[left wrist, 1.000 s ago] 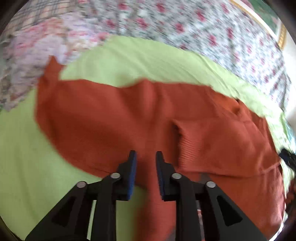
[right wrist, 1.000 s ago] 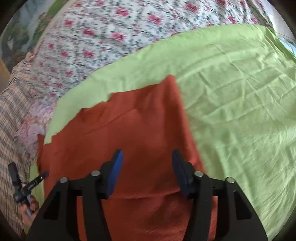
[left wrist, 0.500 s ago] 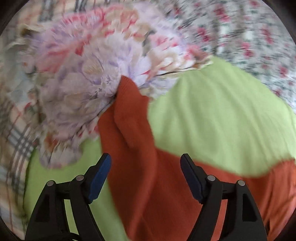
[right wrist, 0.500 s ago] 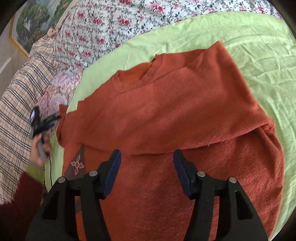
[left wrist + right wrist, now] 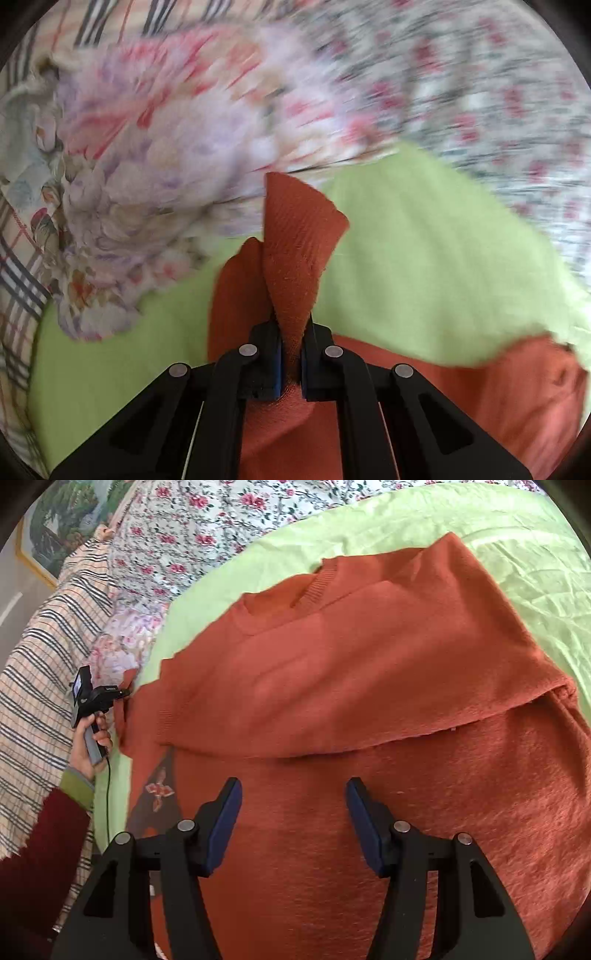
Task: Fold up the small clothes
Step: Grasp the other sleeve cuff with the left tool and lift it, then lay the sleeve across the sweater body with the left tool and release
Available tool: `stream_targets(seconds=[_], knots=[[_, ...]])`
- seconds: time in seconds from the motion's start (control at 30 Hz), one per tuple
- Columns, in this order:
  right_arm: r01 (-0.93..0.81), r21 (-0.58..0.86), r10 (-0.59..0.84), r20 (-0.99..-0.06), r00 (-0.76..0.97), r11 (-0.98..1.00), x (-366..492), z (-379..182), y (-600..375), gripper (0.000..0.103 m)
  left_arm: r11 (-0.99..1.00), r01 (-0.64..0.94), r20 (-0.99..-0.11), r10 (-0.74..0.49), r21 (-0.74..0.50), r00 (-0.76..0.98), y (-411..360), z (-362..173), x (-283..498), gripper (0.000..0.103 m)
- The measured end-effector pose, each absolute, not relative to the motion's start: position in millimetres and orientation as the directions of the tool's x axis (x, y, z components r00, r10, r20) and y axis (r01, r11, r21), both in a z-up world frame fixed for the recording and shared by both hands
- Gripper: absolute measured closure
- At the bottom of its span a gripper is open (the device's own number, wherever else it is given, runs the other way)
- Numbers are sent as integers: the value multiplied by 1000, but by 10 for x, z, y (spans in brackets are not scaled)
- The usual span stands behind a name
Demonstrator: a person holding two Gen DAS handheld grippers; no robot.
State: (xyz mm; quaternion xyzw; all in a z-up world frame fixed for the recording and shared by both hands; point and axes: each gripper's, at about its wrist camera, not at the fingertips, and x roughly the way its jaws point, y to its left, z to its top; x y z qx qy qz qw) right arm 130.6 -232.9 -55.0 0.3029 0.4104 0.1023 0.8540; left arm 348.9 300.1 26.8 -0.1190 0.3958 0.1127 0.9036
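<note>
An orange knit sweater (image 5: 351,672) lies spread on a light green sheet (image 5: 498,528), its lower part folded up over the body. My left gripper (image 5: 291,354) is shut on the sweater's sleeve cuff (image 5: 299,240), which stands up between the pads. In the right wrist view the left gripper (image 5: 123,694) sits at the sweater's far left edge, held by a hand. My right gripper (image 5: 293,823) is open and empty, hovering over the sweater's near part.
A floral bedspread (image 5: 207,528) lies beyond the green sheet. A crumpled floral cloth (image 5: 147,166) and a plaid blanket (image 5: 40,657) lie at the left. A framed picture (image 5: 55,528) is at the far left.
My left gripper, open over the sleeve half a second ago, has shut on the cuff. The right gripper has pulled back a little and stays open.
</note>
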Motion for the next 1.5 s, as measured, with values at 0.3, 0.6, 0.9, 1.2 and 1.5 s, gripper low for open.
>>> stream_targets(seconds=[0.3, 0.6, 0.9, 1.2, 1.5], knots=[[73, 617, 403, -594, 696, 783, 1096, -425, -2389, 43, 951, 136, -577, -279, -278, 768, 965, 933, 2742, 98], [172, 639, 337, -592, 732, 750, 757, -522, -2792, 43, 892, 399, -667, -430, -212, 608, -950, 396, 2534, 98], [214, 655, 311, -588, 747, 725, 651, -553, -2997, 43, 883, 405, -764, -427, -236, 484, -1282, -279, 2707, 79], [167, 673, 333, -547, 768, 721, 995, -438, -2939, 43, 908, 351, -752, -393, -228, 529, -598, -92, 2155, 42], [146, 648, 322, -546, 774, 748, 1767, -510, -3033, 39, 995, -25, -772, -59, -96, 632, 940, -154, 1696, 42]])
